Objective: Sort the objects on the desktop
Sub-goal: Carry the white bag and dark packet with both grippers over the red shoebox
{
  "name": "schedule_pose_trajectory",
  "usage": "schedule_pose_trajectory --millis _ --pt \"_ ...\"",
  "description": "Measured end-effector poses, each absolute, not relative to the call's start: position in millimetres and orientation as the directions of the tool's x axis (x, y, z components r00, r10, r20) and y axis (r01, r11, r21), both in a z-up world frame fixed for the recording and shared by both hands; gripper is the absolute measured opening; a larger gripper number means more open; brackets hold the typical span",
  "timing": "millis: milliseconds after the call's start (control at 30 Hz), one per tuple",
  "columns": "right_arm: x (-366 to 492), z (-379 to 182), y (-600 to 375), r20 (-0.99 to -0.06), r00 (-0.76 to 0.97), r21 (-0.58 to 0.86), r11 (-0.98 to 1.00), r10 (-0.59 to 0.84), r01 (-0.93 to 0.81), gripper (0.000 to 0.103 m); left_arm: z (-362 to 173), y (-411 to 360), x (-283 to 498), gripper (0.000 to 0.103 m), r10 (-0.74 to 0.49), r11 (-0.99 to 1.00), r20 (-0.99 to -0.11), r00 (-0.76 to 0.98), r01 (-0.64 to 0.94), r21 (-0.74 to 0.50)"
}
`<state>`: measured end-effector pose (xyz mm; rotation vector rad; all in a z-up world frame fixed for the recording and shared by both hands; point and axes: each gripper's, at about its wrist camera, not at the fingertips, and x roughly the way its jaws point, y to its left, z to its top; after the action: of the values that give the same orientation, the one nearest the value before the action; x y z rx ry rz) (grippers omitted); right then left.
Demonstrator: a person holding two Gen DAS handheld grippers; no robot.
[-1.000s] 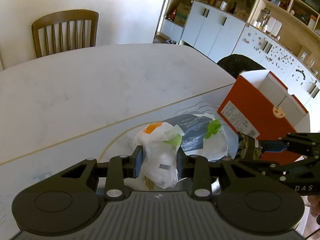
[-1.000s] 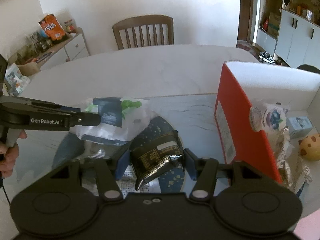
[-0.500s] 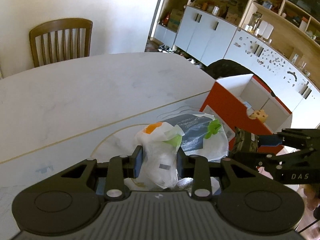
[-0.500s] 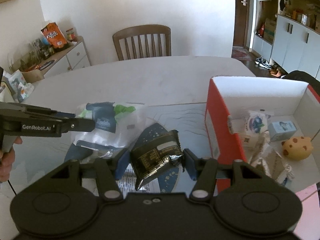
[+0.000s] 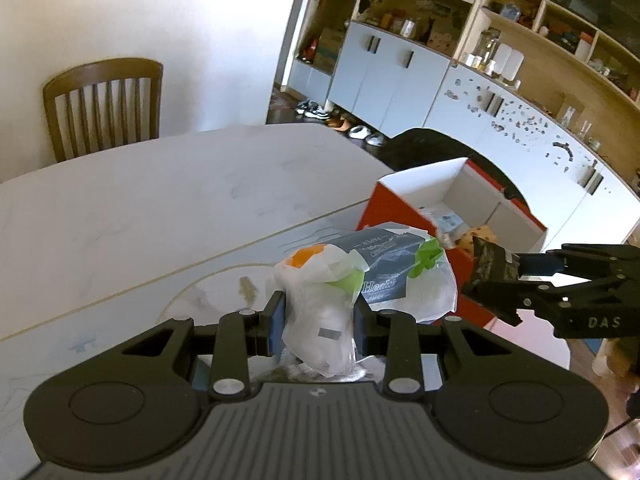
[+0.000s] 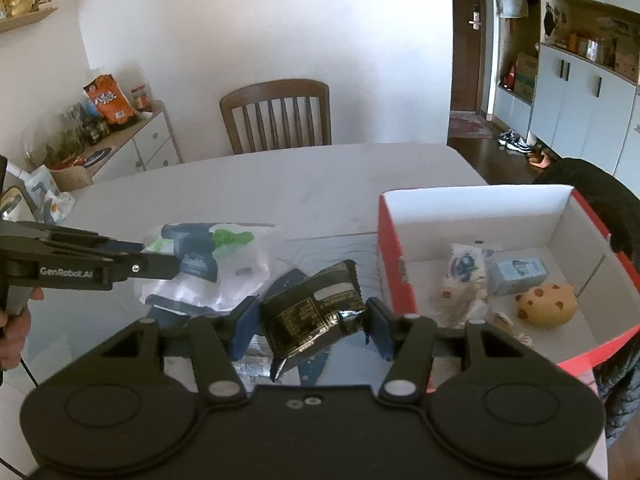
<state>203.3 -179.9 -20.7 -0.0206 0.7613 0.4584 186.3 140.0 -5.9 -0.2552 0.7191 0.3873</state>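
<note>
The left gripper pinches a white plastic bag between its fingers, a pack of tissues seemingly bunched in the bag just beyond the fingertips. The right gripper clamps a black snack packet. Right of its fingers stands the red box, holding a cookie-shaped toy and small packets.

Your white marble table carries the red box at its right, and flat dark blue packets lying just beside the box's left wall.
</note>
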Motion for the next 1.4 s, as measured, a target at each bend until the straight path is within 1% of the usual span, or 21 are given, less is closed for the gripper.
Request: schedule_pose_trajectory --millis 300,833,1400 --pt "201.5 -9.7 -217.9 -0.66 0.656 0.141 0.918 0.366 -0.37 0.057 5.3 112.4 204.5 0.032 0.221 0.921 -0.667 0.712 -0.378 -0.098" --pt "212.6 -9.9 -295.5 -0.651 0.678 0.148 0.934 0.341 -0.327 0.057 0.1 58.3 267.2 0.032 0.178 0.944 -0.666 0.725 -0.316 -0.091" --pt "248.8 -25.7 -364.6 -0.674 0.66 0.141 0.935 0.332 -0.326 0.057 -14.7 26.9 359.5 0.032 0.208 0.942 -0.662 0.72 -0.33 -0.063"
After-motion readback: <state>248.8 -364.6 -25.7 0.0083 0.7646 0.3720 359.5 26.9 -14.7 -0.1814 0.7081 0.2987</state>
